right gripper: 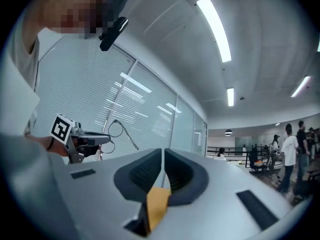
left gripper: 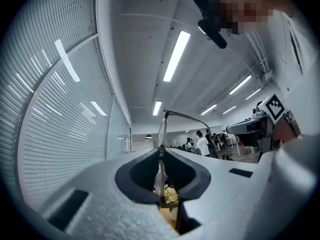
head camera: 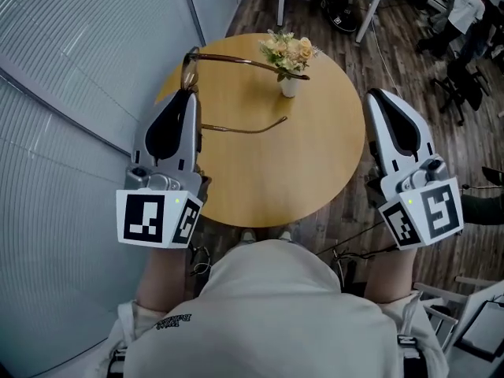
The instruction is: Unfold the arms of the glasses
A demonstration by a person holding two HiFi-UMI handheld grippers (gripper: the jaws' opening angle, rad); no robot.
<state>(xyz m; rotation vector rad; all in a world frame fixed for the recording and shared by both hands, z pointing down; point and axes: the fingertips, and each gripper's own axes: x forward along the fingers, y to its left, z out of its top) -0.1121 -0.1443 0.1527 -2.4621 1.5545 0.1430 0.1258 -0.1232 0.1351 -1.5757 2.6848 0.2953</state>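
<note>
1. At the far left we saw a wall of grey slatted blinds (head camera: pixel 71 93) running alongside the desk (head camera: pixel 315 164), which was round and wooden.
2. The left gripper (head camera: pixel 189 94) hung over the desk's left edge, its jaws clenched on the front frame of the glasses (head camera: pixel 188 71). In the left gripper view the rim of the glasses (left gripper: pixel 161 134) stood upright between the two jaws.
3. The glasses were held in the air, clear of the desk. The lenses sat at the left by the jaws, and both arms reached out to the right, spread apart from each other.
4. A small white vase of pale flowers (head camera: pixel 289 85) stood on the far part of the desk, right of its middle. From the head view the farther arm of the glasses crossed in front of it.
5. The right gripper (head camera: pixel 376 99) hung past the desk's right edge, over the wooden floor (head camera: pixel 409 77) and well apart from the glasses. We found its jaws closed together with nothing between them.
</note>
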